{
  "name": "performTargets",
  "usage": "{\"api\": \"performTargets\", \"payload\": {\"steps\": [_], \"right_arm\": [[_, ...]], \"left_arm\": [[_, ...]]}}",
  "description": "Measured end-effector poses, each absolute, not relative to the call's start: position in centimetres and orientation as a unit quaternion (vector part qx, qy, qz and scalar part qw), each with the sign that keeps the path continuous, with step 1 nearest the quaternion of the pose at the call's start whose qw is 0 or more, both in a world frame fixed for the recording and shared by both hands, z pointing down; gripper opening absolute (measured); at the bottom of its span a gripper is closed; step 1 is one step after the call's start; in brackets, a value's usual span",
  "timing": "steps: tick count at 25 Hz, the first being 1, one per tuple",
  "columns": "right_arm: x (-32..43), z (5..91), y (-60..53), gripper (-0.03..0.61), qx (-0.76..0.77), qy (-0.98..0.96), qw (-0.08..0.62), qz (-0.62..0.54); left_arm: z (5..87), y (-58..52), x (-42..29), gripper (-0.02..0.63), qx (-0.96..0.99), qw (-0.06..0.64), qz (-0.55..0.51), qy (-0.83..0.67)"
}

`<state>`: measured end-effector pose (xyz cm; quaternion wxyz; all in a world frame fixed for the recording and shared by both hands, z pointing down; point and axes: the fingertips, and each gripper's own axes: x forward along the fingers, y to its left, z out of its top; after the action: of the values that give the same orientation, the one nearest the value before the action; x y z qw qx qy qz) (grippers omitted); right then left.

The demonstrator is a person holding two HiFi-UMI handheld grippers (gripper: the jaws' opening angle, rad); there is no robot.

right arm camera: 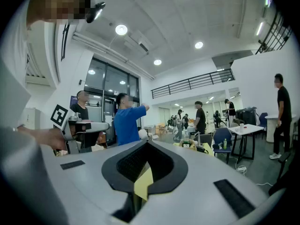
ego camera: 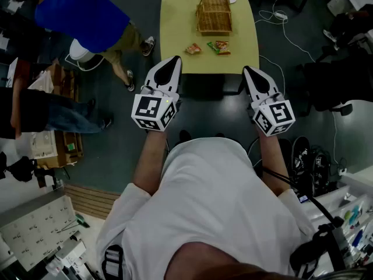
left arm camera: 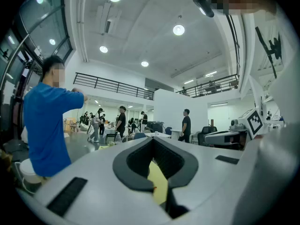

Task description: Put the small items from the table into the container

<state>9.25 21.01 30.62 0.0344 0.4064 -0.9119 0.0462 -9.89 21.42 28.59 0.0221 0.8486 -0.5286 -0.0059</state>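
A wicker basket (ego camera: 214, 10) stands on the far half of the yellow table (ego camera: 175, 22). Two small snack packets lie in front of it: an orange one (ego camera: 193, 49) and a red-green one (ego camera: 220, 47). My left gripper (ego camera: 173, 61) hovers at the table's near left corner, shut and empty. The right gripper (ego camera: 249, 71) is level with it at the near right corner, also shut with nothing in it. Both point level toward the table, short of the packets. In the left gripper view the left gripper (left arm camera: 154, 146) shows closed jaws, and in the right gripper view the right gripper (right arm camera: 146, 149) does too.
A person in a blue shirt (ego camera: 81, 13) stands just left of the table, and another person (ego camera: 35, 112) is further left. A dark office chair (ego camera: 332, 80) and floor cables (ego camera: 280, 16) are on the right. Shelves with clutter (ego camera: 41, 232) sit behind me.
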Motion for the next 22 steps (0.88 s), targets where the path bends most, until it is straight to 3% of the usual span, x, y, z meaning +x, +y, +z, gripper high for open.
{"api": "performTargets", "payload": {"steps": [22], "right_arm": [[11.7,30.8,21.5,0.014,0.391,-0.919,0.044,0.037]], "left_arm": [[29.5,22.1,-7.3,0.008,0.843,0.029,0.003,-0.538]]}}
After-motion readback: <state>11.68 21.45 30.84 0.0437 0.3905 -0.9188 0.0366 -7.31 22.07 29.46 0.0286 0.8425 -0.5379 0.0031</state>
